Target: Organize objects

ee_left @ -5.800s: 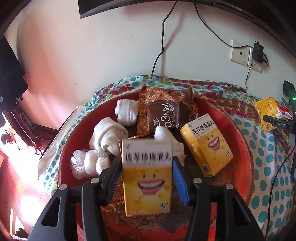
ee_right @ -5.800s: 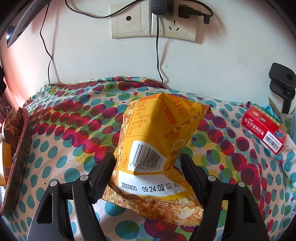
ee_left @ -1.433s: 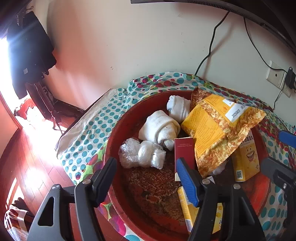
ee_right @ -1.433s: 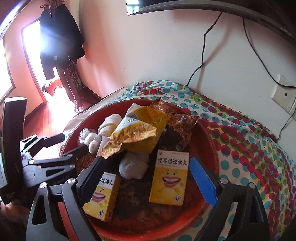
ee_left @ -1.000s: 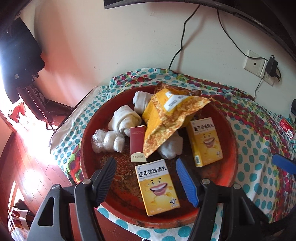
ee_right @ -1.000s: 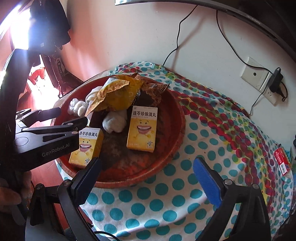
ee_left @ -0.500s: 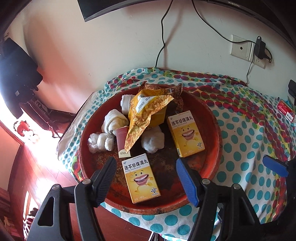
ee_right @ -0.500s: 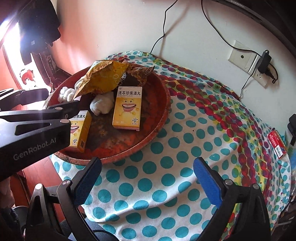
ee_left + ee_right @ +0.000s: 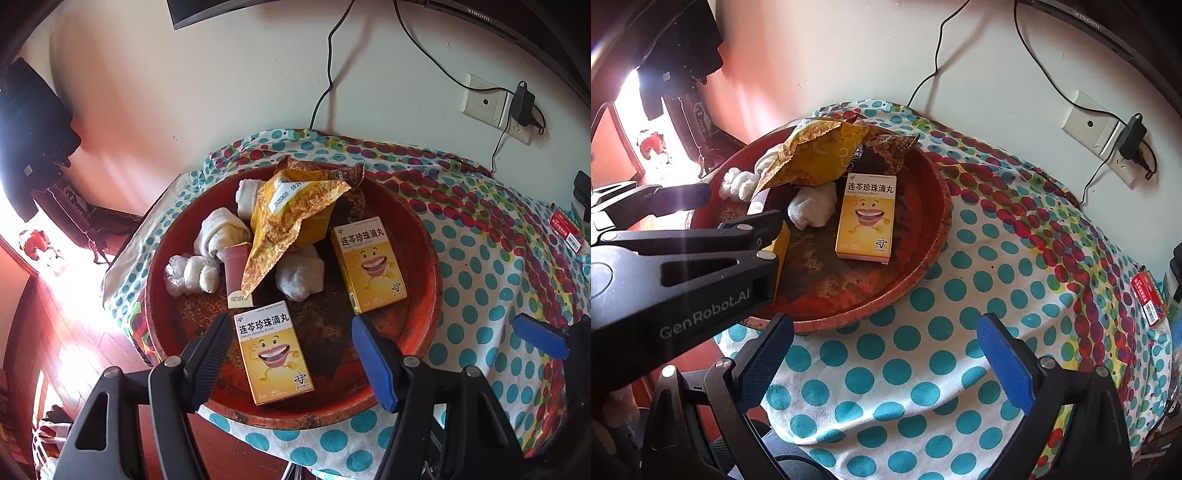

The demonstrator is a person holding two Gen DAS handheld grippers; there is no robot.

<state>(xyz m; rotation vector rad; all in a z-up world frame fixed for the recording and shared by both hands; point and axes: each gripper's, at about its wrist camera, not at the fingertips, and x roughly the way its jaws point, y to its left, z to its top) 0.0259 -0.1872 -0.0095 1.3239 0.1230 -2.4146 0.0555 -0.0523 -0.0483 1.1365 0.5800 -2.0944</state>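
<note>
A round red tray on a polka-dot cloth holds two yellow medicine boxes, a yellow snack bag, a brown snack bag, a dark red box and several white wrapped bundles. My left gripper is open and empty, held above the tray's near rim. My right gripper is open and empty over the cloth, right of the tray. One yellow box and the yellow bag show in the right wrist view.
A red medicine box lies on the cloth at the far right; it also shows in the left wrist view. Wall sockets with a plugged charger and cables hang behind. The table edge drops to a wooden floor on the left.
Both grippers have pulled back and up from the tray, open and empty. Earlier the left held a yellow box and the right the yellow bag; both now lie in the tray.
</note>
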